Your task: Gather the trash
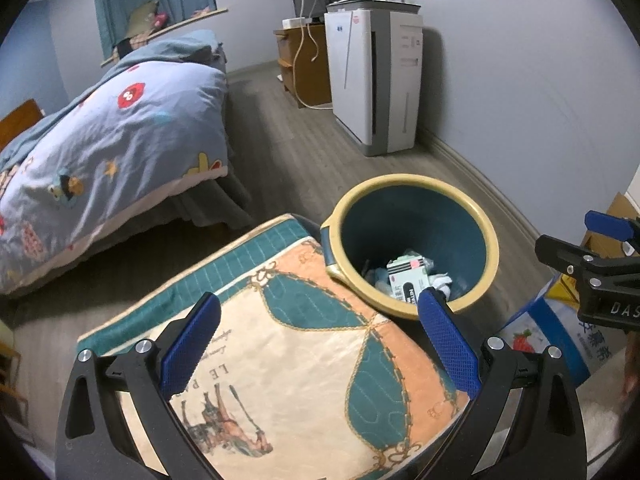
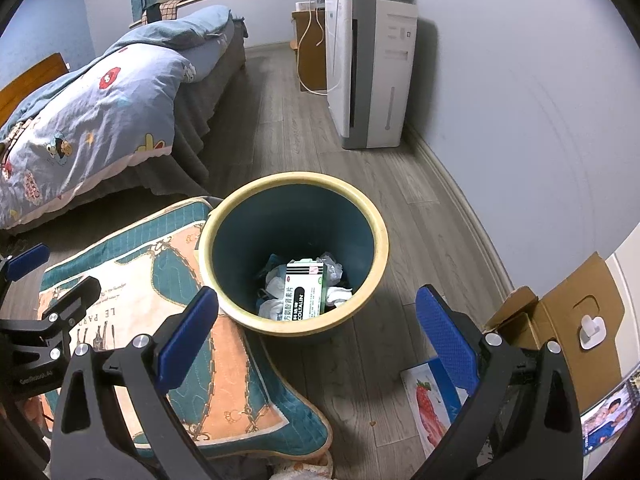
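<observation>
Inside the bin [image 2: 294, 216], a white medicine box [image 2: 304, 292] lies on crumpled tissues [image 2: 276, 284]. Just beside the bin sits a patterned cushion [image 1: 288, 360]. Left gripper [image 1: 320, 344] and right gripper [image 2: 316, 336] hover above, fingers spread wide, empty.

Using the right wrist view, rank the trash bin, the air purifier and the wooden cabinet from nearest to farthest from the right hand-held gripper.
From the right hand-held gripper, open and empty:
1. Trash bin, just ahead on the floor, its near rim between the fingers.
2. Air purifier, farther ahead, against the right wall.
3. Wooden cabinet, behind the purifier, by the far wall.
</observation>
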A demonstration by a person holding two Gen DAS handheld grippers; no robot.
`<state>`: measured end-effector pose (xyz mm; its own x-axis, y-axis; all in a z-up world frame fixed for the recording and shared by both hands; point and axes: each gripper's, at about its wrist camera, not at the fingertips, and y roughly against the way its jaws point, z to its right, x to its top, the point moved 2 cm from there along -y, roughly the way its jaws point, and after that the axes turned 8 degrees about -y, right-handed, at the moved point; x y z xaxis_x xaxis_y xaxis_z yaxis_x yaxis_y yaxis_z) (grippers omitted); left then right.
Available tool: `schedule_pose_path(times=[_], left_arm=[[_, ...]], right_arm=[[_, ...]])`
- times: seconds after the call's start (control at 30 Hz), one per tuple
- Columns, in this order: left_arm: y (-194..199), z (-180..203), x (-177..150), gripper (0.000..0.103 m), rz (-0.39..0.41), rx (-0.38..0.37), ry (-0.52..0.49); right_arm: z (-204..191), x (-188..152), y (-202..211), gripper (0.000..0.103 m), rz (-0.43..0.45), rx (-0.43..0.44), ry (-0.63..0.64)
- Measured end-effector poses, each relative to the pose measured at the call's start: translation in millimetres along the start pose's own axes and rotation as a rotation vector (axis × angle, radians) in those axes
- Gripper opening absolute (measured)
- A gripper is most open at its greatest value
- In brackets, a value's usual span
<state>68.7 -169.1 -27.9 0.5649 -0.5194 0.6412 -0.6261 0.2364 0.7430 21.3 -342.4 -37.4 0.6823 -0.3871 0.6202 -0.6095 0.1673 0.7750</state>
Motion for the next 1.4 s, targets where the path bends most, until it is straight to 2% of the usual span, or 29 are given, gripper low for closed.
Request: schedule_pose_path(times=[1.4], left_arm=[[-2.8,-1.2,-1.4,0.098,-0.014,-0.007,0.012]], right_arm=[[1.1,1.0,-2.7,0.097,-0.01,-0.007,-0.002]])
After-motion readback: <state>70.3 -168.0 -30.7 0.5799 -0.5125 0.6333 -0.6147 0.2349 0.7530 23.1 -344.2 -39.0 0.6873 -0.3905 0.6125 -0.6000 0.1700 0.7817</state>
